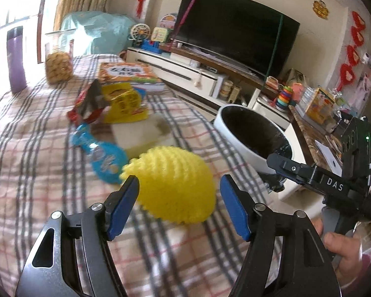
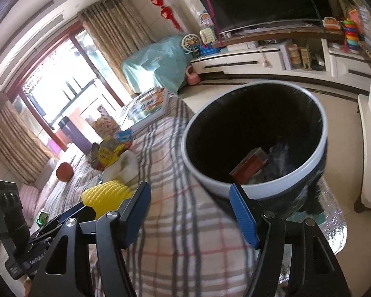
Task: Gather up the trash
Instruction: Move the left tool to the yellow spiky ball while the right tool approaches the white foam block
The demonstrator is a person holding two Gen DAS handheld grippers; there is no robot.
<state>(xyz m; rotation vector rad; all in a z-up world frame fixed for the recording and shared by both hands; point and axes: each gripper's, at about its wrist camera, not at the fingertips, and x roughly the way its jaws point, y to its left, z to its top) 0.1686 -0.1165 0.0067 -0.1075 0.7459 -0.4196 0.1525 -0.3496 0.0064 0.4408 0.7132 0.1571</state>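
Two grippers, both wide and empty — left gripper (image 1: 179, 205) frames yellow foam net (image 1: 172, 183); bin (image 2: 316, 153) at two o'clock. Risk: springy foam probably slips — right gripper (image 2: 190, 212) idle.

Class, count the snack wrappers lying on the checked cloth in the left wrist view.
3: a blue wrapper behind the yellow foam net, a red wrapper further back, a yellow wrapper beside it. More may hide underneath.
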